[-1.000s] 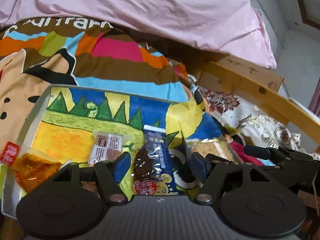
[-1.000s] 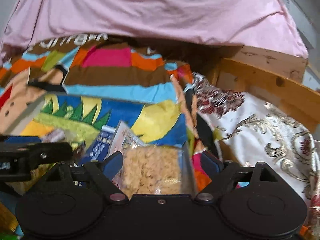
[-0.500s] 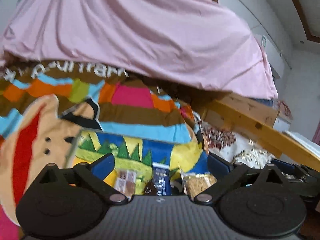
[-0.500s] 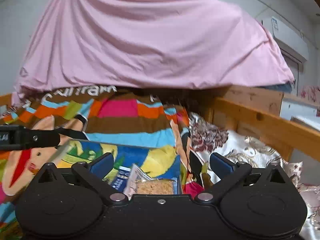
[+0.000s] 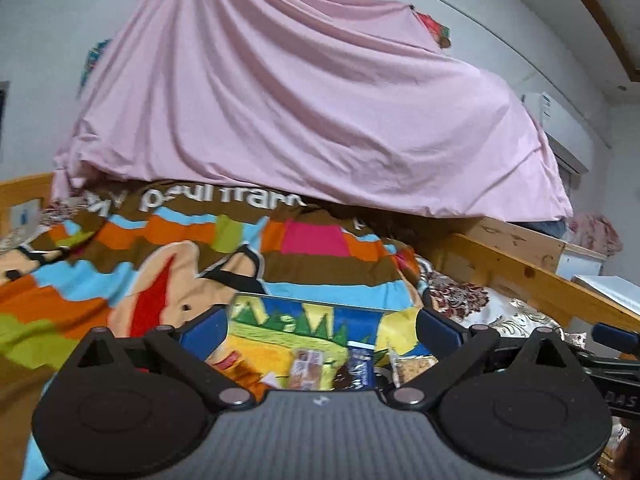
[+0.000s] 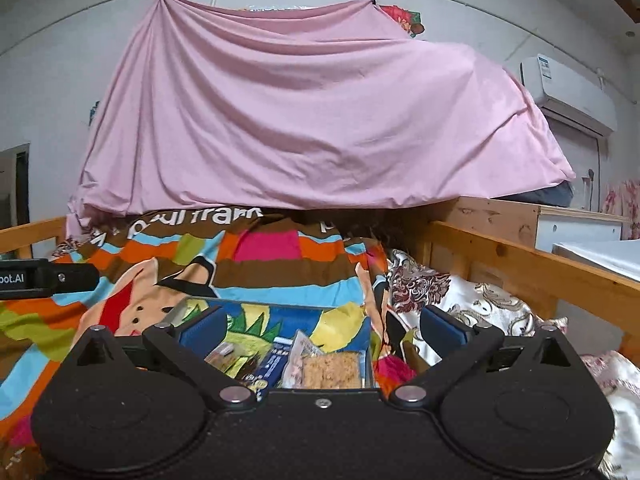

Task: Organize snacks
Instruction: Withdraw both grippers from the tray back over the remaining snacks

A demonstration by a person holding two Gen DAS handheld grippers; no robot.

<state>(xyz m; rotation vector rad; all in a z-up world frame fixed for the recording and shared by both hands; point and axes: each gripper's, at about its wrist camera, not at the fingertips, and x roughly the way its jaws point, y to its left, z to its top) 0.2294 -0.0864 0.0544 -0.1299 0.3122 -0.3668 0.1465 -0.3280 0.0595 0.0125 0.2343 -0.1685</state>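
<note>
Your left gripper [image 5: 320,330] and right gripper [image 6: 322,326] gape wide, empty, above the colourful-printed rectangular tray [image 6: 340,320] holding what look like clear-wrapped snack packets [image 6: 330,368].

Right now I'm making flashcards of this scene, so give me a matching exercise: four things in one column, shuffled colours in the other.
Things:
1. draped sheet
2. bed rail
3. air conditioner
4. right gripper finger pads

Colours:
A. white
B. blue
C. pink
D. light wood

Pairs: 1-C, 2-D, 3-A, 4-B
</note>
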